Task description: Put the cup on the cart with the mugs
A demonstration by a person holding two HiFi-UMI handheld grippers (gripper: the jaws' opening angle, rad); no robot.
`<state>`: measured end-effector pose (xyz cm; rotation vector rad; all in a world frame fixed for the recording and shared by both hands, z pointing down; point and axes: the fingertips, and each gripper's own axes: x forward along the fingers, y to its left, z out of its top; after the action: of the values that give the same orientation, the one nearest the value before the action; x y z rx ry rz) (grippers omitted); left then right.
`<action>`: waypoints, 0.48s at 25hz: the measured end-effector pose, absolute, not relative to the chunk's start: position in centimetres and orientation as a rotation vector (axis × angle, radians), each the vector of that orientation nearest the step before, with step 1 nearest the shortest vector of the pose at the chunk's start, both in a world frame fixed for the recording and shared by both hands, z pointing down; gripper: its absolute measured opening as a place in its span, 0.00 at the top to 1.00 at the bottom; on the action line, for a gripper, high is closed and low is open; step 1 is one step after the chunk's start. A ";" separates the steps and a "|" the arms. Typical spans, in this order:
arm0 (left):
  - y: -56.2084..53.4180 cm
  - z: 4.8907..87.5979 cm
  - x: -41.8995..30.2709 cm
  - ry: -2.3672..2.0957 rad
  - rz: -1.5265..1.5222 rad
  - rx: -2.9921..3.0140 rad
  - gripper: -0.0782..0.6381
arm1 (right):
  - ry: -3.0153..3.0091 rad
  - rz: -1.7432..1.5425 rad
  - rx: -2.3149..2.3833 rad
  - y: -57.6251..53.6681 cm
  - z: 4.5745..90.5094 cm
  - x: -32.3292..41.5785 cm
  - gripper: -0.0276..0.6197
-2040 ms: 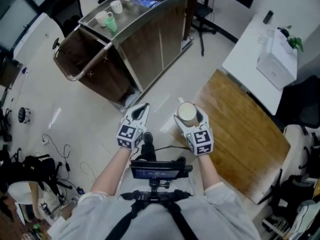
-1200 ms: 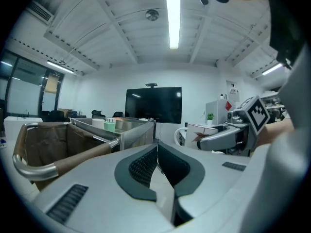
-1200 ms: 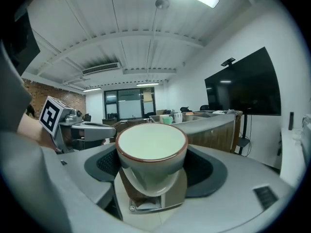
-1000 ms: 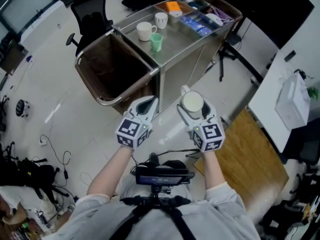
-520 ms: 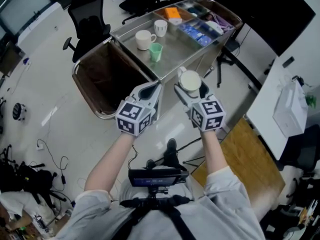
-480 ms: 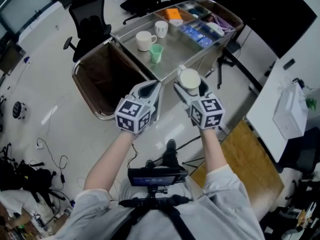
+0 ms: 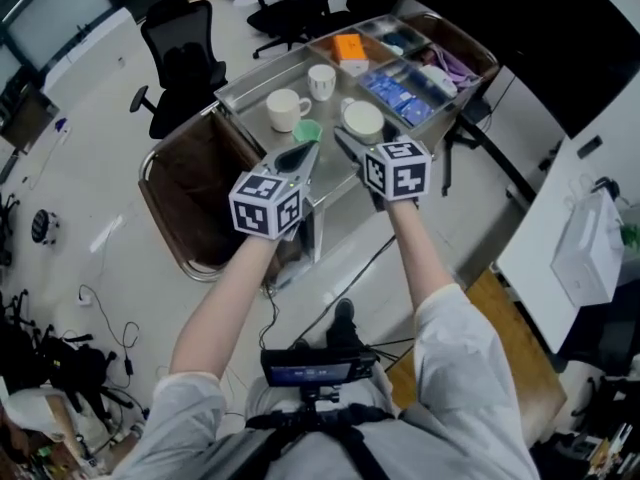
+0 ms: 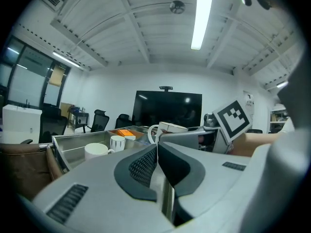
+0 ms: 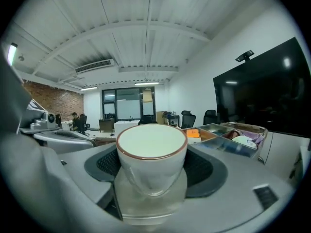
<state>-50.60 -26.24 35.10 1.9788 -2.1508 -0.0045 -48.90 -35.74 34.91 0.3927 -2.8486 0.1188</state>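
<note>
The left claw (image 8: 158,165) is holding its jaws pressed together with nothing between them, hanging at the near edge of the cart (image 7: 250,86). Just beside it, the right claw (image 7: 362,133) is gripping the white cup (image 9: 151,152) upright by its sides, over the cart's steel top. Past the claws, a small green cup (image 7: 306,131) is standing near a large white mug (image 7: 285,109), with a smaller white mug (image 7: 321,80) farther back.

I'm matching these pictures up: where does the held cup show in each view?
Head view: cup, upper centre.
Left gripper view: cup at centre, just above the jaws.
Right gripper view: cup at centre, between the jaws.
Shared landmark: orange box.
</note>
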 end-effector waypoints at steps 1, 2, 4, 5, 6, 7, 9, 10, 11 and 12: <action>-26.9 35.1 -51.1 -2.152 -0.007 1.972 0.87 | -2.837 0.126 0.387 -36.5 35.1 -49.9 0.35; -27.5 35.1 -51.6 -2.151 -0.011 1.963 0.87 | -2.826 0.131 0.379 -37.2 35.2 -50.8 0.35; -28.7 35.4 -52.5 -2.149 -0.022 1.941 0.87 | -2.804 0.133 0.364 -38.4 35.6 -52.6 0.35; -29.2 35.6 -52.9 -2.148 -0.028 1.929 0.87 | -2.791 0.133 0.360 -39.0 35.9 -53.4 0.35; -29.6 35.8 -53.3 -2.149 -0.033 1.916 0.87 | -2.778 0.137 0.357 -39.6 36.2 -54.3 0.35; -30.0 36.0 -53.8 -2.151 -0.038 1.905 0.87 | -2.766 0.144 0.357 -40.2 36.5 -55.1 0.35; -30.7 36.3 -54.5 -2.155 -0.050 1.885 0.87 | -2.740 0.163 0.365 -41.4 37.2 -56.4 0.35; -30.9 36.5 -54.7 -2.154 -0.055 1.877 0.87 | -2.724 0.172 0.370 -42.0 37.6 -56.9 0.35; -31.1 36.7 -54.8 -2.152 -0.059 1.871 0.87 | -2.708 0.180 0.375 -42.4 38.1 -57.4 0.35; -31.2 36.9 -54.9 -2.150 -0.061 1.866 0.87 | -2.693 0.188 0.377 -42.7 38.7 -57.7 0.35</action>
<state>-54.95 -31.24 36.87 1.8656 -2.1496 -0.0607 -57.75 -42.72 38.68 0.3770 -2.6929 0.1884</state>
